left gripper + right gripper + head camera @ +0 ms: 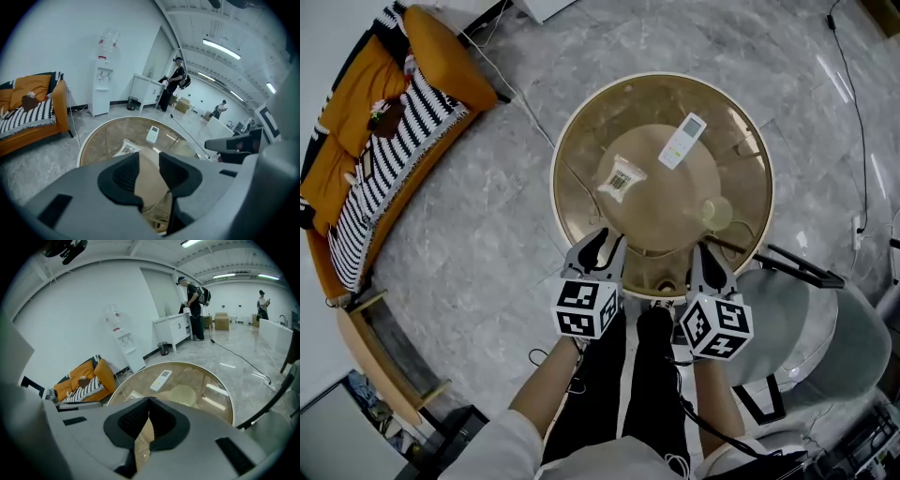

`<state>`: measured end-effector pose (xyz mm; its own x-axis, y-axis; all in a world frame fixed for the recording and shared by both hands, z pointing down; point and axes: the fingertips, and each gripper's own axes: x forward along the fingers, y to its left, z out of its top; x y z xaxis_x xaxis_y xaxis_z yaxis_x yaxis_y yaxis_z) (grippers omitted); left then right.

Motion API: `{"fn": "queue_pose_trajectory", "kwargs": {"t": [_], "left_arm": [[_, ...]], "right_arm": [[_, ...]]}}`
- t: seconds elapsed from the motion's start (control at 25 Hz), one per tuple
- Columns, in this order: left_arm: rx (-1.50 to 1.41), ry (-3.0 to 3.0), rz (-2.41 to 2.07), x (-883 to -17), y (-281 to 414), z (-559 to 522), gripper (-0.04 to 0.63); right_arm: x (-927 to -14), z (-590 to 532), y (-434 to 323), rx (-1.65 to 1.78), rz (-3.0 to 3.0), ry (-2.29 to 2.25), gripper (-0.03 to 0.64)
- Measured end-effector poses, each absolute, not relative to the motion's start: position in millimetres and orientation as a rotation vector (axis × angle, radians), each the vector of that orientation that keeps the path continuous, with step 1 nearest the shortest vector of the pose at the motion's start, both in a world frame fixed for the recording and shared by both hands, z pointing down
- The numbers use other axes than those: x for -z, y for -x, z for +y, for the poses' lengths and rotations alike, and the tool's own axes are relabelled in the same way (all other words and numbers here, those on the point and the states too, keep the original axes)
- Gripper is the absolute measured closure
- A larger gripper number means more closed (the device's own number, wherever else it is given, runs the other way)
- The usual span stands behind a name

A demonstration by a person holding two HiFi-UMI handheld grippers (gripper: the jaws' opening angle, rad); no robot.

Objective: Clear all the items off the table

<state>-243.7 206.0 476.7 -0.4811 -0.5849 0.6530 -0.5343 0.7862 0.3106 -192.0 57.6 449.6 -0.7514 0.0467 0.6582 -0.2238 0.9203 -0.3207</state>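
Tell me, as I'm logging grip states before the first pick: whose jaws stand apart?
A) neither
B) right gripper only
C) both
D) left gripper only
D: the left gripper shows an empty gap between its jaws, while the right gripper has its jaw tips meeting.

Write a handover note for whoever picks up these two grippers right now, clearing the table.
Left gripper: open, empty.
Right gripper: shut, empty.
Both are at the near edge of the round glass table.
On the table: white remote at the far side, barcode packet in the middle, pale round piece to the right.
Done: nothing held yet.
Left: remove all three.
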Motion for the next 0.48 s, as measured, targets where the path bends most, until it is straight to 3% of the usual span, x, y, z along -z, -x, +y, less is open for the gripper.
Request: {"fn": "queue_pose_trajectory", "kwargs": {"t": [0.48], "left_arm": [[-0.21,-0.992,-2.041,-544,297,188,0.28]], "right_arm": [[-479,56,198,-0.549,-2.349,-0.199,0.592]]}}
